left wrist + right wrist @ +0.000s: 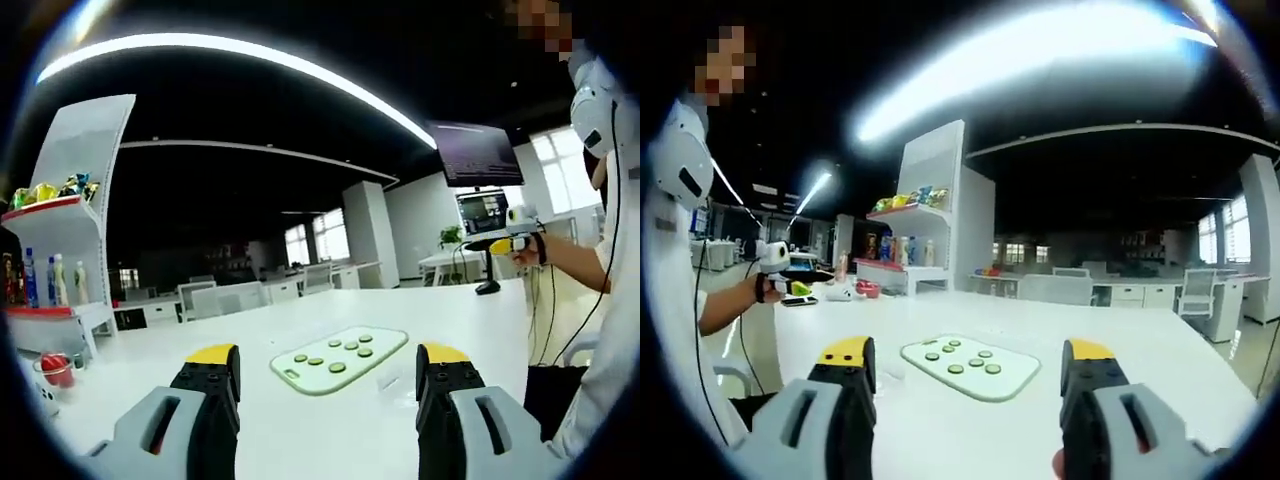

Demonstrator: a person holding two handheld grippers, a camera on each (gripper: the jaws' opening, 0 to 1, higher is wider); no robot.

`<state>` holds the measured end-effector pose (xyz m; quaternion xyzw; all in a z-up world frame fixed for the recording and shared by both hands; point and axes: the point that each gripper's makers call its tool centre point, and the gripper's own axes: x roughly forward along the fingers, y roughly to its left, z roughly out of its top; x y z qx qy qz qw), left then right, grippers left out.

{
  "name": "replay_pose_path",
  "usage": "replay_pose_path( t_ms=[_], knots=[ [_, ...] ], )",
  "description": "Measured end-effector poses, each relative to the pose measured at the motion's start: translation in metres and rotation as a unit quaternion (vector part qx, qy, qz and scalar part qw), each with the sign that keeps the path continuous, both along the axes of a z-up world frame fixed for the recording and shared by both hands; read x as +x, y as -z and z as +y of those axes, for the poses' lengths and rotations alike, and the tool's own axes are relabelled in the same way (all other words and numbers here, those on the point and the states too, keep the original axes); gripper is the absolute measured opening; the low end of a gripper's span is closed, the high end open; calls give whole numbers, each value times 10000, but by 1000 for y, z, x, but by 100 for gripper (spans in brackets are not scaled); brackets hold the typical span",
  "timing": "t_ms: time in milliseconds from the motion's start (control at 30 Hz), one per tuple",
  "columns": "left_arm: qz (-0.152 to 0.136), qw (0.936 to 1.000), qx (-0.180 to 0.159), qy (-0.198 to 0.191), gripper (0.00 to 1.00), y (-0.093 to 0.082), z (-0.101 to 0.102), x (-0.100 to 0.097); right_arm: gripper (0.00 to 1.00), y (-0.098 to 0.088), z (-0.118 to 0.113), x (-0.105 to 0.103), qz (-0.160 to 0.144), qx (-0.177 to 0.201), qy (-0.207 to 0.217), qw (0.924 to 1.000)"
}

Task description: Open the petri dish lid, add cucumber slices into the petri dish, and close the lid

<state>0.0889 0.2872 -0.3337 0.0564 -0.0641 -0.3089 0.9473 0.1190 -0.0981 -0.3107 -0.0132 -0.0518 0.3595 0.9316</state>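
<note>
With both the left gripper (pixel 327 372) and right gripper (pixel 967 364) spread and empty above the surface (pixel 420 310), nothing is begun; cucumber slices (pixel 334 355) lie on a board (pixel 385 335) ahead, so finding the dish comes next.

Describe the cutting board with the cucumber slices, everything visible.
The cutting board is a pale green-white, rounded-corner rectangle, plastic by its look, lying flat on the white table ahead of both grippers. A small slot-like hole sits near one corner. Seven round green cucumber slices lie on top in loose rows, apart from each other. The right gripper view shows the same board and slices. No fingers touch it; only the table and slices do.
</note>
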Motion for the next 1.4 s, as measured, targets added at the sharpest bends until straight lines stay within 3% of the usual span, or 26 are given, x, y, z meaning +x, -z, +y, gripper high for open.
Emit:
replay_pose_path(
  t_ms=[300,500,933,1400],
  knots=[
    [121,9980,203,583,73,12,-22,1,76,9,21,3,93,-251,-417,9988],
    [218,9940,164,1064,74,15,-39,-1,76,16,37,3,126,-424,-814,9957],
    [384,9870,357,1521,74,25,-60,4,78,20,65,4,125,-588,-1393,9884],
    [514,9748,691,2057,75,38,-87,7,79,41,99,5,239,-1034,-1999,9741]
  ],
)
